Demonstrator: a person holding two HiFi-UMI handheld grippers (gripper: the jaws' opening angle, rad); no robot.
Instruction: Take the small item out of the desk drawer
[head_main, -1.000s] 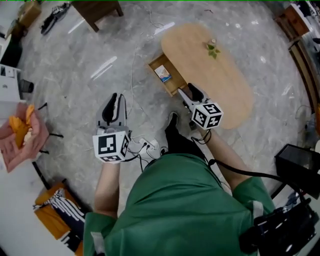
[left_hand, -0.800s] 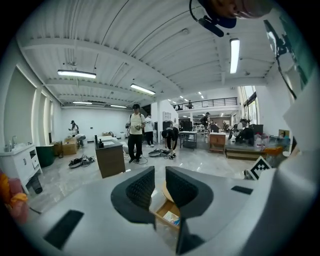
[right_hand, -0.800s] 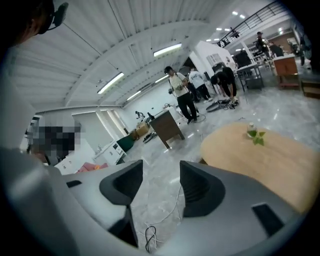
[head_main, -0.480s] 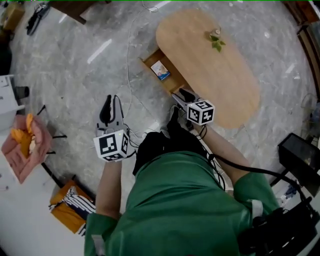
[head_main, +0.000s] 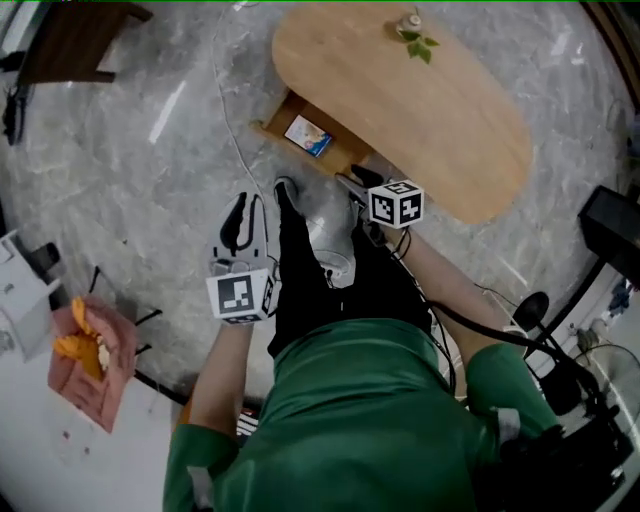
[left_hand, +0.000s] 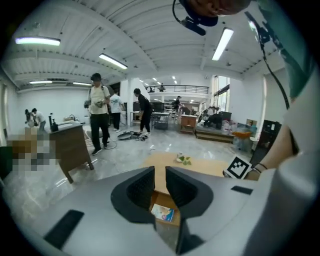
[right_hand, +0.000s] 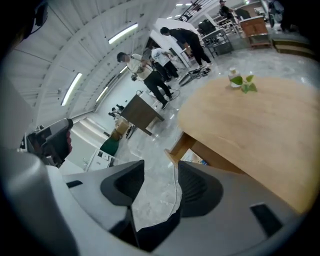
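Observation:
The open wooden drawer (head_main: 277, 122) sticks out from under the oval table (head_main: 420, 110). A small blue-and-white packet (head_main: 308, 136) lies flat inside it. My right gripper (head_main: 350, 182) hovers just right of the drawer by the table's edge, jaws open and empty. My left gripper (head_main: 243, 202) is held over the floor, short of the drawer, with a narrow empty gap between its jaws. In the left gripper view, the packet (left_hand: 163, 212) shows in the drawer (left_hand: 167, 196) just beyond the left gripper (left_hand: 160, 175). The right gripper (right_hand: 160, 168) looks past the drawer's corner (right_hand: 181, 146).
A small potted plant (head_main: 412, 28) stands on the table's far end. My own shoe (head_main: 333, 240) and dark trouser legs are between the grippers. A dark desk (head_main: 70, 40) stands far left, a pink stool (head_main: 88, 352) at left. People (left_hand: 100, 117) stand in the background.
I have stepped closer to the table, so the drawer sits nearer both grippers. The left gripper has come forward toward the drawer. The right gripper stays by the drawer's right side.

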